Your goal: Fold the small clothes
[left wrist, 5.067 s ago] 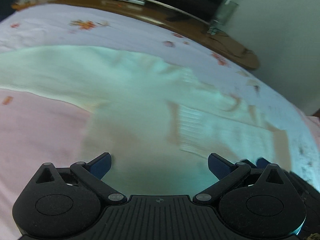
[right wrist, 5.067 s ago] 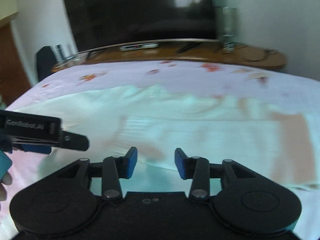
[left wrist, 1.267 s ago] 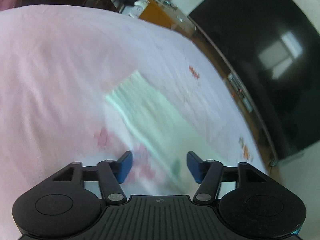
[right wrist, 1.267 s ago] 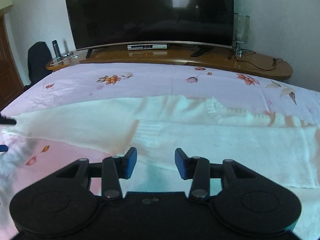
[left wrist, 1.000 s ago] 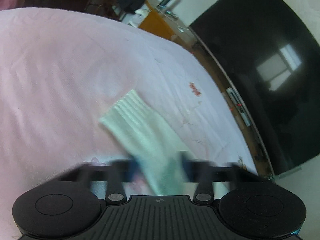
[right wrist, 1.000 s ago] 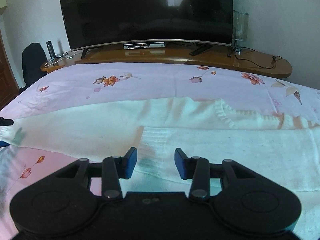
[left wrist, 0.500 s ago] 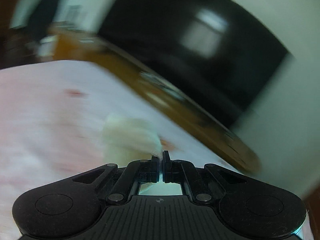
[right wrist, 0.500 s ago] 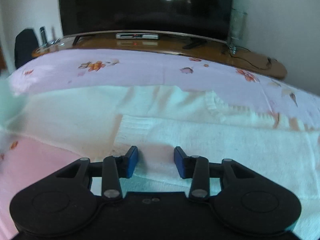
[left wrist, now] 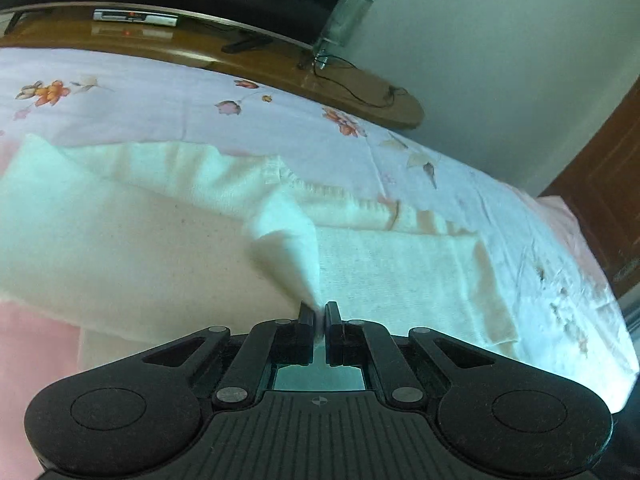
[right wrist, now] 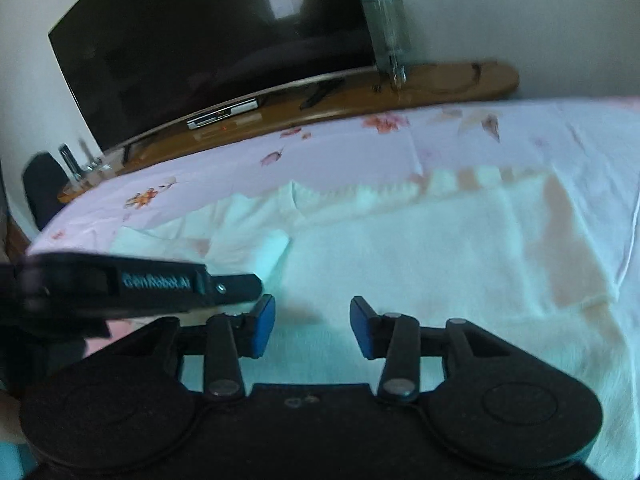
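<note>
We see pink floral bedsheet (left wrist: 168, 96), TV (right wrist: 208, 40) on wooden console (right wrist: 448, 80). "GenRobot.AI" on left gripper (left wrist: 319, 314), clamping white sweater (left wrist: 400, 264); right gripper (right wrist: 313, 322) spread apart.

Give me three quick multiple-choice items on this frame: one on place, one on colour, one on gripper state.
1. Where does the sweater lie?
A. on the bed sheet
B. on the wooden TV stand
C. on the floor

2. What colour is the sweater?
A. navy
B. cream white
C. red

3. What is the left gripper doing?
A. open above the sheet
B. shut on nothing
C. shut on a sleeve

Answers:
1 A, it is spread over the floral sheet.
2 B, pale knit in both views.
3 C, cloth runs up into the closed jaws, while the right gripper stands open.
</note>
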A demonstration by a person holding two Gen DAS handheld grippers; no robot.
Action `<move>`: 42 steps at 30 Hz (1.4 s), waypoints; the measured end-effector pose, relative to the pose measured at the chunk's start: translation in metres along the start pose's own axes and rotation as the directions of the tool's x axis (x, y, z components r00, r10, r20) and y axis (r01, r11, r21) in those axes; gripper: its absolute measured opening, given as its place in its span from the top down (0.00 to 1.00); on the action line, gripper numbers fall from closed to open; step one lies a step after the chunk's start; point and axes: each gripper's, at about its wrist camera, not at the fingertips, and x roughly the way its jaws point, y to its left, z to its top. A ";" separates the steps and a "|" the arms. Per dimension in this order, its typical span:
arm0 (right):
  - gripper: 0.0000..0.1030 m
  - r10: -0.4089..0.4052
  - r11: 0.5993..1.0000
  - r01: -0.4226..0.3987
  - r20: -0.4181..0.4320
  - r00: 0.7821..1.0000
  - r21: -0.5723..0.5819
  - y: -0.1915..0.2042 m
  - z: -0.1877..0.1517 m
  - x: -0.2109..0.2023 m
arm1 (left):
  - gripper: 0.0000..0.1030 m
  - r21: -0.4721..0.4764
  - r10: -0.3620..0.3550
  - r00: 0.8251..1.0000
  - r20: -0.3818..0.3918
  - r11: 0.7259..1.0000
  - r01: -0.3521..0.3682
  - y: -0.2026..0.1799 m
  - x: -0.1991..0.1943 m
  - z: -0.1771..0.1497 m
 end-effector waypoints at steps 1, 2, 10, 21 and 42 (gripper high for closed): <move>0.57 0.007 1.000 -0.007 0.000 1.000 0.004 -0.002 -0.001 0.000 | 0.85 -0.012 -0.009 1.000 0.014 1.000 0.009 0.001 -0.006 -0.002; 0.57 0.006 1.000 -0.006 0.000 1.000 -0.007 -0.001 -0.002 0.000 | 0.72 -0.015 -0.006 0.999 0.037 1.000 0.006 0.003 -0.014 -0.002; 0.49 0.032 0.993 -0.033 -0.007 0.999 -0.116 0.034 -0.004 0.018 | 0.07 0.050 0.181 0.959 0.220 0.979 -0.196 0.025 -0.068 0.010; 0.87 0.024 0.998 -0.022 -0.035 0.999 0.057 0.007 0.009 0.024 | 0.07 0.133 0.363 0.906 0.216 0.909 -0.396 0.063 -0.084 -0.030; 0.95 -0.090 0.996 0.087 0.130 0.987 0.027 -0.047 0.055 -0.022 | 0.07 0.090 0.463 0.852 0.246 0.864 -0.496 0.056 -0.042 -0.032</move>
